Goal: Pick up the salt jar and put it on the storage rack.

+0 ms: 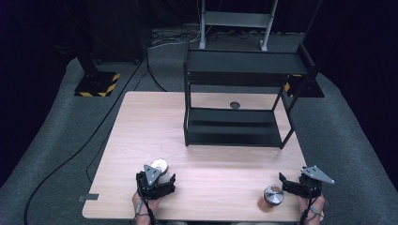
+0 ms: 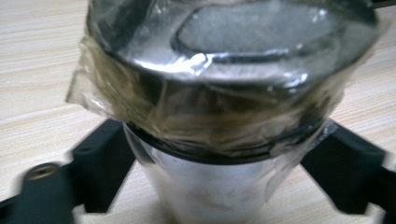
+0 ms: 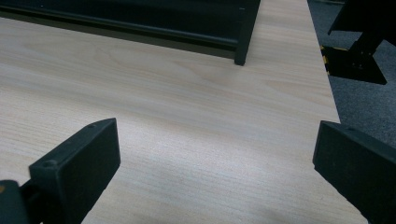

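Jar [image 2: 224, 116], upright with its plastic-wrapped lid up, stands at the table's [image 1: 141, 122] 7 o'clock, clamped by the left gripper [image 1: 162, 180]. Its base is cut off. Right gripper [image 3: 215, 154], at 5 o'clock beside another jar [image 1: 273, 196], gapes empty.

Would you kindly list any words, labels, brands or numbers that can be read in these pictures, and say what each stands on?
None can be read.
Left jar: clear wrap over the lid, no print visible.
Right jar: too small to tell.
Shelf: plain black.
Floor bases: yellow-black hazard stripes, no words.
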`<action>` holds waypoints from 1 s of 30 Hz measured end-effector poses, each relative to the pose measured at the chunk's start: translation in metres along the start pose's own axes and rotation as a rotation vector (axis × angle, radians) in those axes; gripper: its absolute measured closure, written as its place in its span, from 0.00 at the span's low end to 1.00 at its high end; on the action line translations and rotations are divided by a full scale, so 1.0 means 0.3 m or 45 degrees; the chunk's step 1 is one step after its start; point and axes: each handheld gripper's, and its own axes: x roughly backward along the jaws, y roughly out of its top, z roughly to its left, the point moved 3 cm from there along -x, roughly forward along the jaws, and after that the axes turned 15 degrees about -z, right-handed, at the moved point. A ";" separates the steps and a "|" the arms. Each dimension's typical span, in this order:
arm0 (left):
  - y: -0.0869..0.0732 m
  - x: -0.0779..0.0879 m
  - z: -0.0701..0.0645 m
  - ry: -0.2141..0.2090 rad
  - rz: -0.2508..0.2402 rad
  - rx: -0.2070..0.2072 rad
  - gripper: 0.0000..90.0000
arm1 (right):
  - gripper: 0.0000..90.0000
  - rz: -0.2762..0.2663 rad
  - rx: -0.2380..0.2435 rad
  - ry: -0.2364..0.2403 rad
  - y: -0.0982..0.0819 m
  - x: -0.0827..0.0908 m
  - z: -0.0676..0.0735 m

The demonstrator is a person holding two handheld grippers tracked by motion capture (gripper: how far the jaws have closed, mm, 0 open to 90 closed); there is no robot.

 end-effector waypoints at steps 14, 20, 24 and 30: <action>-0.047 0.015 0.012 -0.004 -0.085 0.005 0.34 | 0.00 -0.001 0.009 0.000 0.000 -0.001 0.002; -0.038 0.014 0.020 -0.024 -0.069 0.004 0.34 | 0.00 -0.009 0.007 0.004 -0.002 0.002 0.001; -0.026 0.014 0.018 -0.042 -0.052 -0.004 0.34 | 0.00 -0.010 0.009 0.009 -0.003 0.002 0.000; 0.003 0.021 0.015 -0.083 -0.044 -0.023 0.34 | 0.00 -0.018 0.005 0.006 -0.006 0.005 0.000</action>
